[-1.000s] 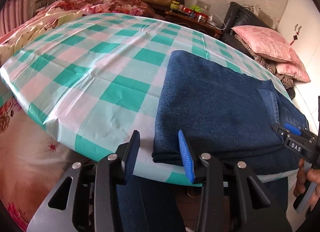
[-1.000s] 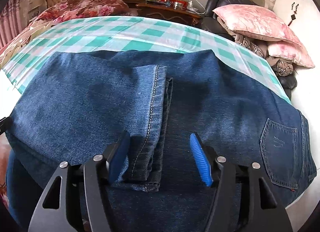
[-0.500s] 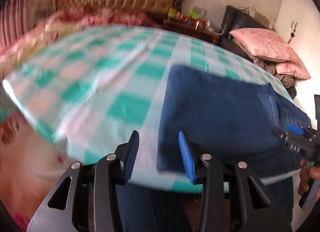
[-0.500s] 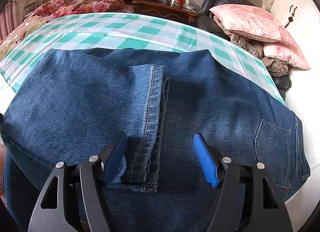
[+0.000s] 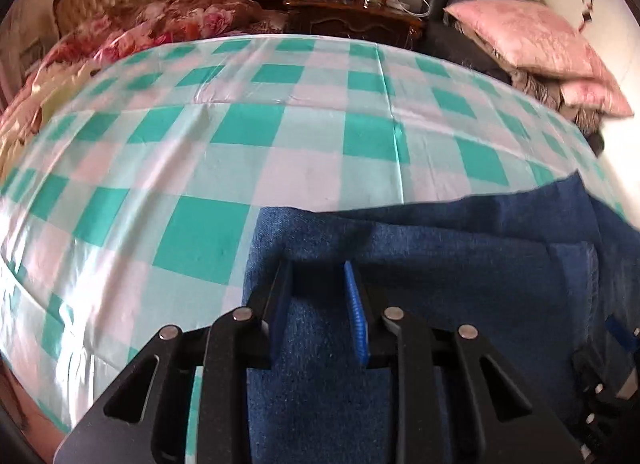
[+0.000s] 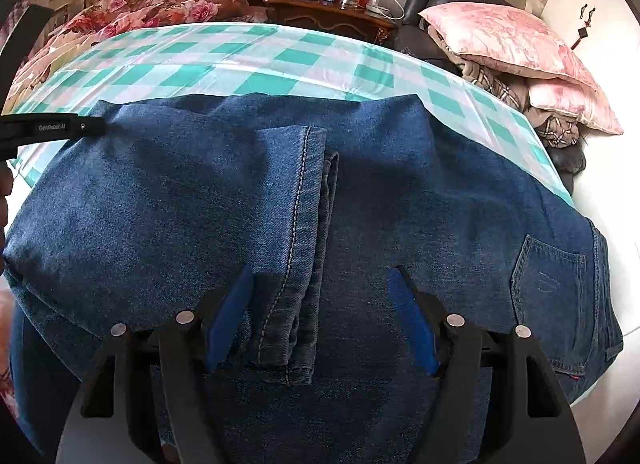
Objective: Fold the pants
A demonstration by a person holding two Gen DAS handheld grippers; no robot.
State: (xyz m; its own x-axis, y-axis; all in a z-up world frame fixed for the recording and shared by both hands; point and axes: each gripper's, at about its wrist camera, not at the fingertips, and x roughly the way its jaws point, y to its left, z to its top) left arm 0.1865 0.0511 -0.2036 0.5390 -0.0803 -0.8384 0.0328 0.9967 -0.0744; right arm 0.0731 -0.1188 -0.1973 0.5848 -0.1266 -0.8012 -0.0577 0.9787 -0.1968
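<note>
Two views, taken in turn.

Left wrist: the left gripper (image 5: 316, 296) now sits over the jeans (image 5: 460, 304), its fingers straddling the denim near the folded left edge. A second ago it hung off the table's near edge with the fold ahead of it; half a second ago the frame was smeared by motion. So it has come forward onto the fabric. Jaws are parted, nothing pinched; whether the tips touch the cloth I cannot tell. Jeans lie on the checked cloth (image 5: 240, 136), toward its near right part. The right gripper (image 5: 612, 384) shows at the frame's right edge.

Right wrist: the right gripper (image 6: 320, 316) stands spread wide over the jeans (image 6: 160, 204), one finger on each side of the hem (image 6: 300, 244) of the leg folded back across the middle. Little change here over the second; a slight rise in viewpoint only. Judgement: left is placing itself for a grasp at the fold for the next fold.

Only this view shows the hem, the back pocket (image 6: 552, 284) at right, and the left gripper's finger (image 6: 48, 127) reaching in over the far left corner. The left view alone shows the bare cloth beyond the fold.
</note>
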